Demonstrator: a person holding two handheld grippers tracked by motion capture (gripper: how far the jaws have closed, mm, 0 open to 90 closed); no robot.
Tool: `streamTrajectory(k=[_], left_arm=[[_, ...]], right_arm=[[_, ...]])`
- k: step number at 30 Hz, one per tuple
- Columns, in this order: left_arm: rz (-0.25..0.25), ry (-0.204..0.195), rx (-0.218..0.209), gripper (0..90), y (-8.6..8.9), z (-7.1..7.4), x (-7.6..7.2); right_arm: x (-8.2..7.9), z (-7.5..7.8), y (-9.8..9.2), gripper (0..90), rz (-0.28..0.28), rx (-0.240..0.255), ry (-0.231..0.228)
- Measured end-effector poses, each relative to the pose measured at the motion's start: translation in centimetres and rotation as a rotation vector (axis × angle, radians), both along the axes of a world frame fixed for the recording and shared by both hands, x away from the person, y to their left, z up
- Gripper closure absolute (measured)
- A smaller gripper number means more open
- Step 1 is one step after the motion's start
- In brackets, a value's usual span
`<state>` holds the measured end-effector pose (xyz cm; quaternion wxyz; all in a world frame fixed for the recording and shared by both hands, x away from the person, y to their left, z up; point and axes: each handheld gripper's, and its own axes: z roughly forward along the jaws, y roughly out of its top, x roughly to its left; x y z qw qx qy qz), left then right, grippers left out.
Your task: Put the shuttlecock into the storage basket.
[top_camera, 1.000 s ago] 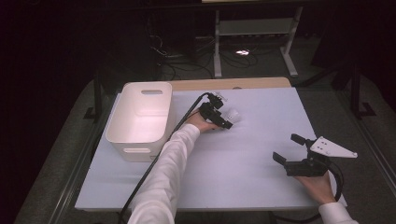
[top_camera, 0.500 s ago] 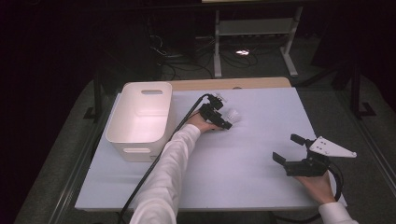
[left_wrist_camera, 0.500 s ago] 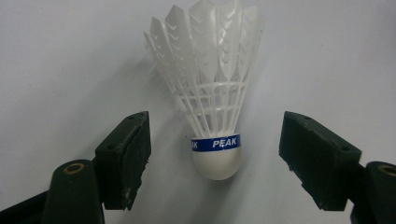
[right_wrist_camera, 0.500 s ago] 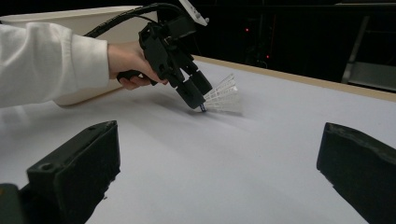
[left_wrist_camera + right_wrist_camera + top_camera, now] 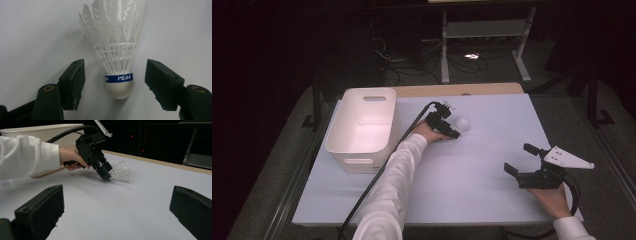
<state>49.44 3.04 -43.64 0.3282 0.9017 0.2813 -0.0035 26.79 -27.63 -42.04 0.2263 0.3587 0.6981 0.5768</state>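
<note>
A white feather shuttlecock [image 5: 117, 47] with a blue band reading PEAK lies on the white table sheet [image 5: 472, 195], cork end toward my left gripper [image 5: 115, 82]. Its black jaws stand on either side of the cork with a gap on each side. They have just been closing, and the pads [image 5: 75, 80] do not touch it. In the high view, the left gripper [image 5: 453, 131] is at the table's back middle, against the shuttlecock [image 5: 463, 123]. My right gripper [image 5: 521, 158] hovers open at the front right with nothing between its jaws.
A white plastic bin [image 5: 362, 125] with handle cut-outs stands at the back left, just left of the left forearm. A black cable [image 5: 377, 175] trails from the left gripper over the front edge. Beyond the table are a dark floor and a metal stand [image 5: 482, 35].
Little differs in the high view. The left gripper stays at the shuttlecock, and the right gripper has kept still.
</note>
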Motion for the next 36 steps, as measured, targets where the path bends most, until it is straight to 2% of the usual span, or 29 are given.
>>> streamTrajectory(k=[8, 19, 25, 30, 33, 36], left_arm=[[0.001, -0.007, 0.006, 37.0, 0.0, 0.1, 0.0], [0.014, -0.029, 0.004, 51.5, 0.0, 0.2, 0.0], [0.004, -0.043, 0.004, 60.3, 0.0, 0.4, -0.1], [0.009, -0.041, -0.005, 61.7, 0.1, 0.6, -0.1], [-0.004, -0.045, 0.009, 62.3, 0.1, 0.8, -0.2], [0.003, -0.044, -0.012, 62.4, 0.1, 1.0, -0.3]], right_arm=[[0.1, 0.0, 0.0, 0.0, 0.000, 0.000, -0.001], [0.0, 0.0, 0.0, 0.0, -0.002, 0.001, -0.001], [0.0, 0.0, 0.0, 0.0, -0.001, 0.002, -0.001], [0.0, 0.1, 0.1, 0.0, -0.002, 0.001, -0.001], [0.1, 0.1, 0.1, 0.0, -0.001, 0.000, -0.007], [0.1, 0.1, 0.1, 0.0, 0.000, 0.000, -0.003]])
